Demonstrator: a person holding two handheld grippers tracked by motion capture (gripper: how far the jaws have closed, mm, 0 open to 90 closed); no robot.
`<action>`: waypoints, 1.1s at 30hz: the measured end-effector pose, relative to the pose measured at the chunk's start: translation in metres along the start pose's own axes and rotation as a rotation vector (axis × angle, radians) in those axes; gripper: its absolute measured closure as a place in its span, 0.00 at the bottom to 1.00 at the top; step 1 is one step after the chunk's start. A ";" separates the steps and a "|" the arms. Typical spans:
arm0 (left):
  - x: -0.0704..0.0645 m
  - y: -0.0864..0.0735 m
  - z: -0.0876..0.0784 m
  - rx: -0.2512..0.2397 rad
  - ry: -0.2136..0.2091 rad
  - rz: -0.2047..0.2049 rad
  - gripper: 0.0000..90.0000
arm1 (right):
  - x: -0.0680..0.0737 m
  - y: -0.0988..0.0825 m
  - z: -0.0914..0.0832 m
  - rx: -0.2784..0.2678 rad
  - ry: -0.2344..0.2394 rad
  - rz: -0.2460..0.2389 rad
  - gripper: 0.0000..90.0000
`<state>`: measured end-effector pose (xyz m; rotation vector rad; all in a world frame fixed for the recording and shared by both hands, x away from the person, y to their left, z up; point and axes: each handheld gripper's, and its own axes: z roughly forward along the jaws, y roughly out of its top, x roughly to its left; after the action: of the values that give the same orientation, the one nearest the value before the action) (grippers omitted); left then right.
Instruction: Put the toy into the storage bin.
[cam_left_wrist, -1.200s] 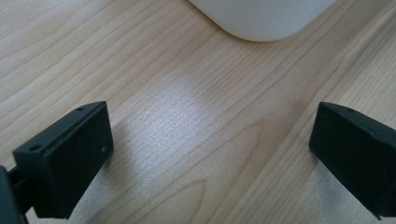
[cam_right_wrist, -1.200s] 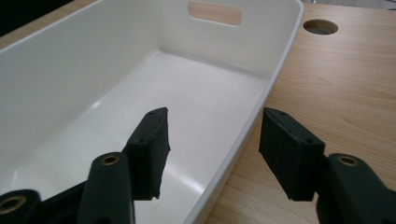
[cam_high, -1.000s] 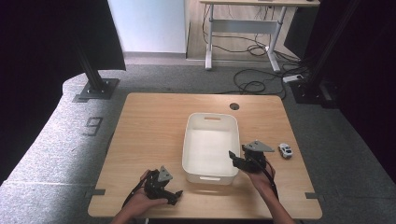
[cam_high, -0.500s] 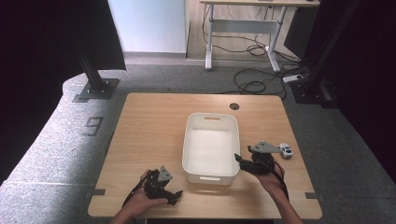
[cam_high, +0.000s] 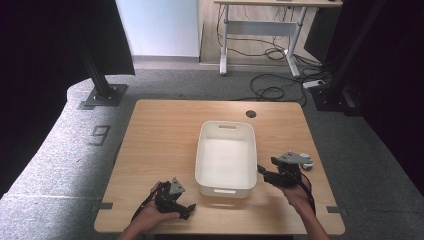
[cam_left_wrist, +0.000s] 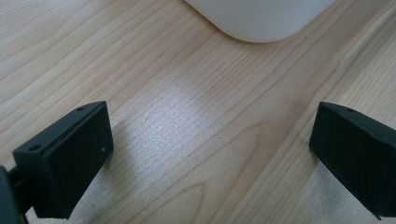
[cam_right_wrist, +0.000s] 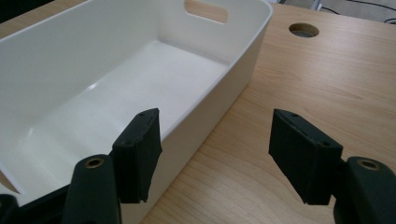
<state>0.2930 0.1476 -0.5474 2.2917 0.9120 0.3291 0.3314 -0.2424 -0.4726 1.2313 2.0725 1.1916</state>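
White plastic bin (cam_high: 226, 158) sits empty near the middle of the wooden worktop (cam_high: 165, 130), lengthwise away from the person, a handle slot at each short end. Just beside its right wall hang the right tongs (cam_high: 266, 175), jaws spread wide and holding nothing; in the right gripper view the left jaw stands over the bin's (cam_right_wrist: 116, 79) rim and the right jaw over bare wood. Behind that hand, near the worktop's right edge, lies a small white and grey object (cam_high: 306, 162), too small to identify. The left tongs (cam_high: 186, 209) rest low by the bin's near left corner, also wide open and empty, with bare wood between the jaws in the left gripper view.

My guess at the risk: if the right tongs turn toward the small object, the cable or a jaw could catch the bin's rim and shove it, or nudge the object off the edge.

Count: one bin, one small object, two tongs, one cable hole (cam_high: 251, 114).
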 end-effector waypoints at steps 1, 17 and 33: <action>0.000 0.000 0.000 0.000 0.000 0.000 0.00 | 0.000 0.000 0.000 0.000 0.000 0.000 0.37; 0.000 0.000 0.000 0.003 -0.002 0.002 0.00 | -0.024 -0.010 -0.007 0.010 -0.059 0.027 0.39; 0.001 0.000 0.000 0.000 -0.006 0.008 0.00 | -0.049 -0.018 -0.008 0.048 -0.076 0.003 0.40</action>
<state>0.2935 0.1482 -0.5474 2.2962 0.8999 0.3251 0.3415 -0.2927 -0.4861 1.2821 2.0551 1.0858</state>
